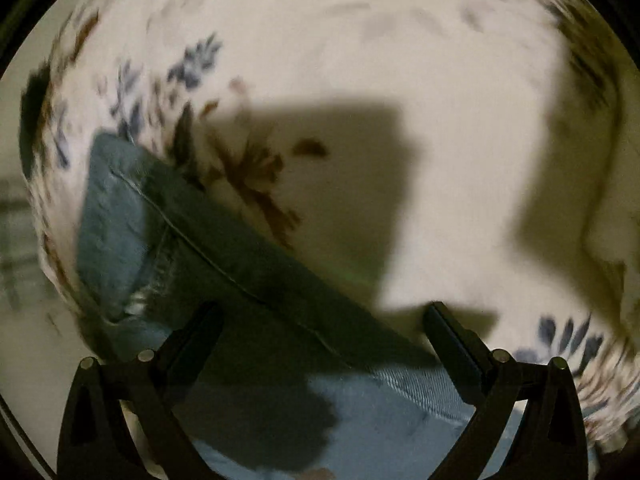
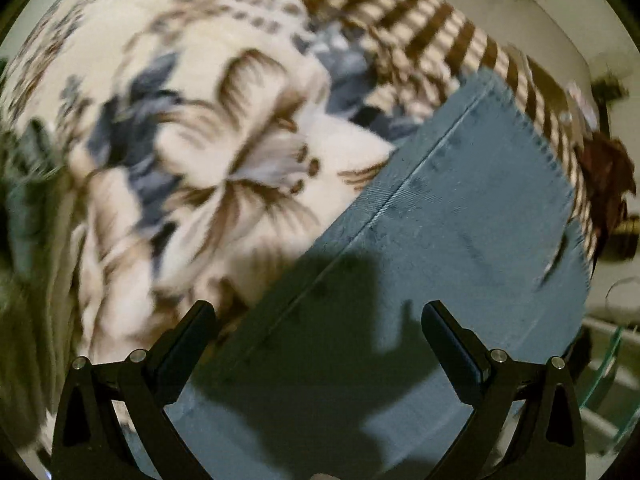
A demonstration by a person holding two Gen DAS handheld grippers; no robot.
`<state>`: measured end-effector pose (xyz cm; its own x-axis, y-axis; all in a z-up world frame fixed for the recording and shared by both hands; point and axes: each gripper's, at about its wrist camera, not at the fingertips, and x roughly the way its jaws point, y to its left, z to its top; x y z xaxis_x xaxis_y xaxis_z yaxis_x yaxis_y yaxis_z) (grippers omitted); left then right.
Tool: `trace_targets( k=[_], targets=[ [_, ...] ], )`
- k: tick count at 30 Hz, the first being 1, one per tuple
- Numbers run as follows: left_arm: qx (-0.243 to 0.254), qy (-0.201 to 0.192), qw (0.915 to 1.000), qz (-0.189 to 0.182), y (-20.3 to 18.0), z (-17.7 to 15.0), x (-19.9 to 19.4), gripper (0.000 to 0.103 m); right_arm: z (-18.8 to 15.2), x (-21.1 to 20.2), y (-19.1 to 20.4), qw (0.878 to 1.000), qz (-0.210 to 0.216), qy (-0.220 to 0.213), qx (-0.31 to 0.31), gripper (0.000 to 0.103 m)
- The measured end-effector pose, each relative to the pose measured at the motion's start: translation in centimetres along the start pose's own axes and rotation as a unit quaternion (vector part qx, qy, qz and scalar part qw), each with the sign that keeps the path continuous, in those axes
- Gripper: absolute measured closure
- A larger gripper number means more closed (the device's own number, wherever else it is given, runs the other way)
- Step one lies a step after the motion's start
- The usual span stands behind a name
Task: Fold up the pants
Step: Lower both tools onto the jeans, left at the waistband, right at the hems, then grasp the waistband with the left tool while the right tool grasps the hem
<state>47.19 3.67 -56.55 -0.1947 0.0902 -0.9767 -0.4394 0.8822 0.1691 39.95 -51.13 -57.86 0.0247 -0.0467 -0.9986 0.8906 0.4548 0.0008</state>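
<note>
Jeans (image 2: 460,220) flat on floral blanket (image 2: 192,152)

Your left gripper (image 1: 322,320) is matte black throughout. Each of its two fingers (image 1: 200,332) is a flat, slab-like bar with squared edges and a slightly glossy inner pad face. Behind each finger sits a broad black linkage arm with a tall triangular cut-out, and two round silver pin heads (image 1: 146,355) cap the pivots on each side, four in all.

Your right gripper (image 2: 320,320) has the same build: black slab fingers (image 2: 448,336), the inner pad strips catching a faint blue-grey sheen, black arms with triangular windows, and paired silver pivot pins (image 2: 499,355) on both sides. I can make out no cables, markings, sleeves or skin.
</note>
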Motion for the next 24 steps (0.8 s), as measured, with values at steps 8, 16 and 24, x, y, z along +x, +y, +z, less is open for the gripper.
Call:
trace_targets(
  k=[8, 16, 24],
  targets=[
    [-0.017, -0.055, 0.9981, -0.021, 0.8, -2.1, -2.5, 0.024, 0.6, 3.7, -0.5, 1.000, 0.006, 0.009, 0.021, 0.000],
    [-0.004, -0.101, 0.9939, -0.043, 2.5, -5.3, -7.1, 0.098, 1.0, 3.7, -1.0, 0.999, 0.023, 0.001, 0.043, 0.056],
    [0.008, -0.148, 0.9860, -0.077, 3.6, -10.4, -13.9, 0.099, -0.1, 1.9, -3.0, 0.997, 0.069, -0.002, 0.022, 0.095]
  ],
)
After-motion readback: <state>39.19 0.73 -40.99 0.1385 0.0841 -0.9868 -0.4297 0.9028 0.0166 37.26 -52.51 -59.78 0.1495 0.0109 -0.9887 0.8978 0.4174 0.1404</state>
